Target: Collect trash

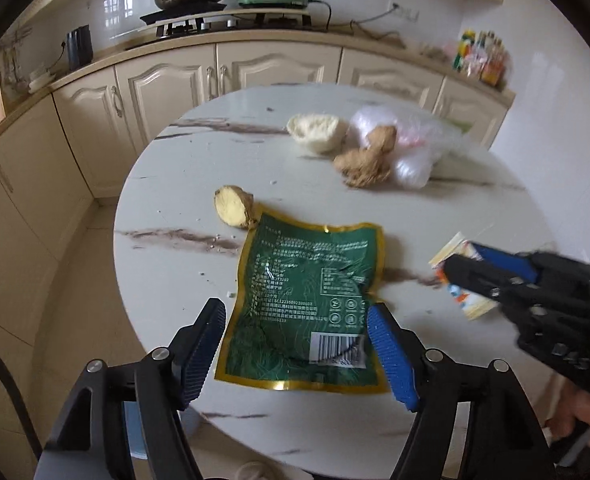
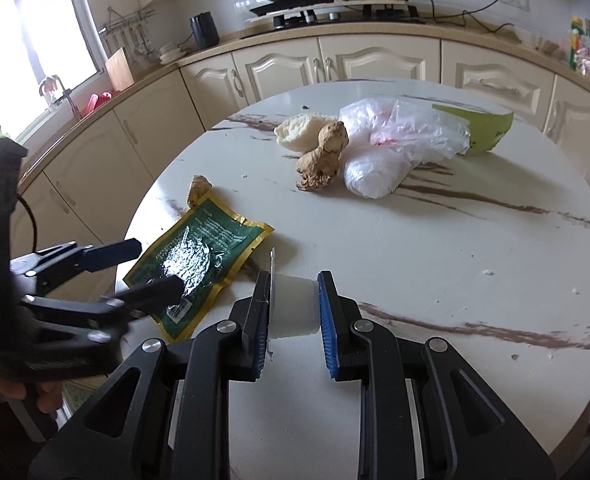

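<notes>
A green foil packet with a gold edge (image 1: 311, 312) lies flat near the table's front edge. My left gripper (image 1: 295, 340) is open, one finger on each side of the packet's lower part, just above it. It also shows in the right wrist view (image 2: 151, 270), open over the packet (image 2: 199, 256). My right gripper (image 2: 293, 308) is shut on a small white plastic cup (image 2: 293, 306) with a peeled lid, held on its side above the table. In the left wrist view the right gripper (image 1: 467, 268) holds that cup (image 1: 461, 280) to the right of the packet.
On the round white marble table (image 2: 455, 264) lie a cut ginger piece (image 1: 235, 208), a whole ginger root (image 2: 323, 156), a bun (image 2: 297, 132), clear plastic bags (image 2: 399, 148) and a green wrapper (image 2: 483, 128). Kitchen cabinets (image 2: 335, 64) and a stove (image 2: 335, 8) stand behind.
</notes>
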Available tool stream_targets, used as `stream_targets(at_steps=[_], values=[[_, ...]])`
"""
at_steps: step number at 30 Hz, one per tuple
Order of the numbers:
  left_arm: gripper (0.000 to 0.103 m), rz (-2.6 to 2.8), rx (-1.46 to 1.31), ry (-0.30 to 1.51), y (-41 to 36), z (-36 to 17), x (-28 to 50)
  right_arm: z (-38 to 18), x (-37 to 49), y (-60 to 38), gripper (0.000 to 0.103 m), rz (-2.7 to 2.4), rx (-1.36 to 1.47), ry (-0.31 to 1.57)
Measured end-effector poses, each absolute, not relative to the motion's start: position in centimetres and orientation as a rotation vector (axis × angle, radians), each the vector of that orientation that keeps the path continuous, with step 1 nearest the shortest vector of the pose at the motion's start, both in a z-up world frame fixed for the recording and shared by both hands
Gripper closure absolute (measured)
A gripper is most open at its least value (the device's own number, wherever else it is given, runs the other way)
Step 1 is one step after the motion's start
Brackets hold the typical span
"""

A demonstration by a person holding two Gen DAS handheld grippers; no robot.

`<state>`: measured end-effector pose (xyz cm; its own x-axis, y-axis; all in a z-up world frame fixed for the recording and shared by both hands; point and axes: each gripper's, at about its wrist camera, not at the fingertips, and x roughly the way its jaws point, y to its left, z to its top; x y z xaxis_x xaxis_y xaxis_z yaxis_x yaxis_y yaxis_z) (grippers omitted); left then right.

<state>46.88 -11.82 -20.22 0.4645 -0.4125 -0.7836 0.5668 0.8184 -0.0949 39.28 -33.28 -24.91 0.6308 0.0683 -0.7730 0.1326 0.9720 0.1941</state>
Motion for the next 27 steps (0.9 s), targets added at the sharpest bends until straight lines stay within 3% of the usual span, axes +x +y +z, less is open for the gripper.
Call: stream_targets(at_steps=[8,10,16,18,19,20,27], values=[[0.034,-0.608,0.264,0.888,-14.2,-21.3,46.9,-25.4,39.7,-33.2,0.081,-0.035,0.249,0.9],[0.041,-0.63,0.257,0.878,-14.5,-21.5,46.8,-25.8,39.9,-32.9,0.081,-0.031,0.253,0.906],[0.047,-0.654,0.242,0.85,-13.6,-21.6,47.1,-26.5,40.2,-32.1,0.081,-0.016,0.253,0.917],[0.055,-0.668,0.225,0.833,-13.2,-21.4,46.8,-26.5,40.2,-31.8,0.081,-0.013,0.251,0.918],[0.098,-0.704,0.193,0.818,-12.8,-21.2,46.7,-26.5,40.2,-31.7,0.081,-0.013,0.25,0.919],[0.103,-0.762,0.145,0.849,-12.7,-21.2,46.9,-26.5,40.2,-31.6,0.081,-0.015,0.248,0.917],[0.103,-0.685,0.186,0.873,-13.5,-21.8,47.7,-26.3,40.1,-31.4,0.081,-0.009,0.24,0.92]])
